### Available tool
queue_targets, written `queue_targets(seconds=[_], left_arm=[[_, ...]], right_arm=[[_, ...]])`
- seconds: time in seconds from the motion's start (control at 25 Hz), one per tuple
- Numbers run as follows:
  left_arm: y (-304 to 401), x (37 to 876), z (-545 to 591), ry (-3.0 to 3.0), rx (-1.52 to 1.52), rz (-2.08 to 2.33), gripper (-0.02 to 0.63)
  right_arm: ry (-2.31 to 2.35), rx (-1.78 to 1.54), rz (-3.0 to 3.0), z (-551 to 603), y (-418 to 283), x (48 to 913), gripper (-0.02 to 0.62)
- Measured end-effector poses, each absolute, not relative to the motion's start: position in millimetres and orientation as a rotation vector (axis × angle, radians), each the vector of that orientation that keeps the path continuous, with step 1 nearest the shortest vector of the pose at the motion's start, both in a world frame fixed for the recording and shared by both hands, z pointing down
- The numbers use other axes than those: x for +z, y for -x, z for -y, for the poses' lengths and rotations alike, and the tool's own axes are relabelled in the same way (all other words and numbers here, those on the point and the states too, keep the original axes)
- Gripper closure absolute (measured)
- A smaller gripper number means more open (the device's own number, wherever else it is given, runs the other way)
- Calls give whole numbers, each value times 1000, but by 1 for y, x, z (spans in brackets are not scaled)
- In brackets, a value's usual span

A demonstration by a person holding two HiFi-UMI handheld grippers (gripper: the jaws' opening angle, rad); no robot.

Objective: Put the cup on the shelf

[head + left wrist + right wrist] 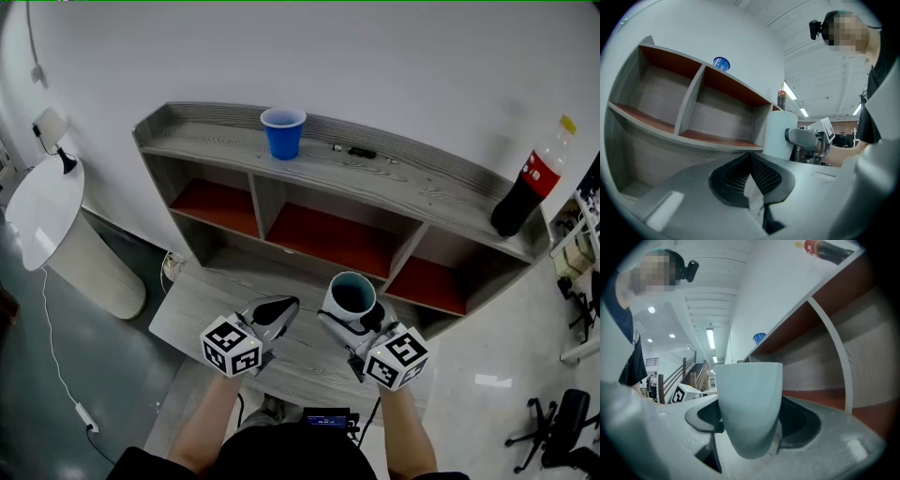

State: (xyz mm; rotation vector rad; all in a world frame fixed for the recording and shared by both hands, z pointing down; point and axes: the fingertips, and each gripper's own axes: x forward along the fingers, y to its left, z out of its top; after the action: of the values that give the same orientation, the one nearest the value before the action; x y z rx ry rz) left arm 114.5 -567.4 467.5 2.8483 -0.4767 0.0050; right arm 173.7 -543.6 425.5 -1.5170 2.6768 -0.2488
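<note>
Right gripper (749,430) has its jaws spread wide and clamped on the lower body of the pale, tapered ceramic cup (749,399), which sits upright between them. The grasp looks done; the placing is left, since the grey wooden shelf unit with red-backed compartments (403,183) stands ahead of this gripper, apart from the cup. Left gripper (281,307), just beside it, has its jaws together and holds nothing.

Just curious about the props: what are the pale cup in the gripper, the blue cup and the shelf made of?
Pale cup: probably glazed ceramic, thick rim, smooth soft sheen; could be plastic.
Blue cup: likely thin plastic, glossy, uniform colour.
Shelf: matte grey board with wood grain, perhaps laminate.
</note>
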Motion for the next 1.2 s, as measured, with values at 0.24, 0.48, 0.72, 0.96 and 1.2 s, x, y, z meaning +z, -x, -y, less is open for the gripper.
queue_targets(seconds=[0.24, 0.48, 0.72, 0.96, 1.2], left_arm=[[-122, 452, 612, -2867, 31, 516, 606], [-129, 441, 639, -2887, 30, 516, 606], [-136, 436, 653, -2892, 30, 488, 606], [-142, 437, 664, -2898, 44, 469, 604], [-147, 440, 670, -2894, 56, 441, 604]], right_arm=[[1587, -172, -2643, 588, -176, 401, 235], [1652, -129, -2603, 624, -186, 386, 235], [1752, -147, -2538, 653, -202, 382, 235], [1845, -170, -2495, 672, -217, 388, 235], [1926, -189, -2465, 686, -228, 396, 235]])
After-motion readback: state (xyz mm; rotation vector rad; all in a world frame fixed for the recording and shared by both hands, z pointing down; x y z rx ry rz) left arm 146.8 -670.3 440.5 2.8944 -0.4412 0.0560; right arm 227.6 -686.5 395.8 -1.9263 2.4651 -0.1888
